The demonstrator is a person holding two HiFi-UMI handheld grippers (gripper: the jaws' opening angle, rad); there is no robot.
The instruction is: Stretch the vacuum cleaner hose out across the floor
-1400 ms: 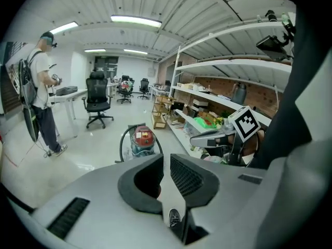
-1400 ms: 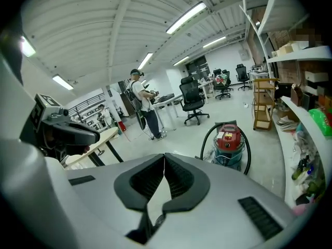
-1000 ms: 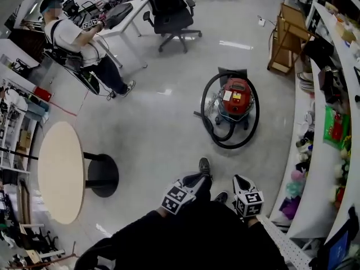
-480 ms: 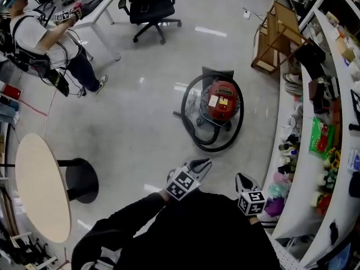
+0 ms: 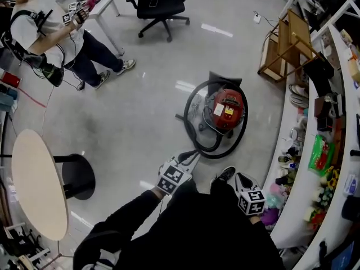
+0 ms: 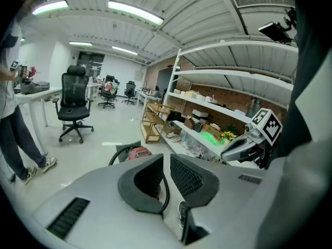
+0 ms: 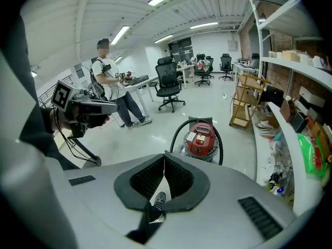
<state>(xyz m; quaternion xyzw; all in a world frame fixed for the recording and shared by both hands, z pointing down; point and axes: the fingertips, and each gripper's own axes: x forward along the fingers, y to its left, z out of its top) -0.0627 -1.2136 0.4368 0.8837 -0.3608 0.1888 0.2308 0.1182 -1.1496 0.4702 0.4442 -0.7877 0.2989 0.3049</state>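
A red canister vacuum cleaner (image 5: 228, 108) stands on the grey floor ahead of me. Its black hose (image 5: 187, 107) lies coiled in a loop around it. My left gripper (image 5: 191, 157) is shut and empty, its tip close to the near edge of the loop but apart from it. My right gripper (image 5: 241, 179) is also shut and empty, lower right, beside my shoe. In the left gripper view the jaws (image 6: 167, 158) are together, with the vacuum (image 6: 137, 152) beyond them. The right gripper view shows closed jaws (image 7: 164, 158) pointing at the vacuum (image 7: 201, 138) and hose (image 7: 178, 132).
A person (image 5: 49, 34) with grippers stands at the far left by a desk. A black office chair (image 5: 160, 1) is at the back, a round table (image 5: 36, 181) at left. Cluttered white shelves (image 5: 315, 167) and a wooden rack (image 5: 287, 38) line the right side.
I have walked toward the vacuum, which now sits nearer in view. Both grippers moved forward with me, the left one reaching close to the hose loop. Both stayed shut.
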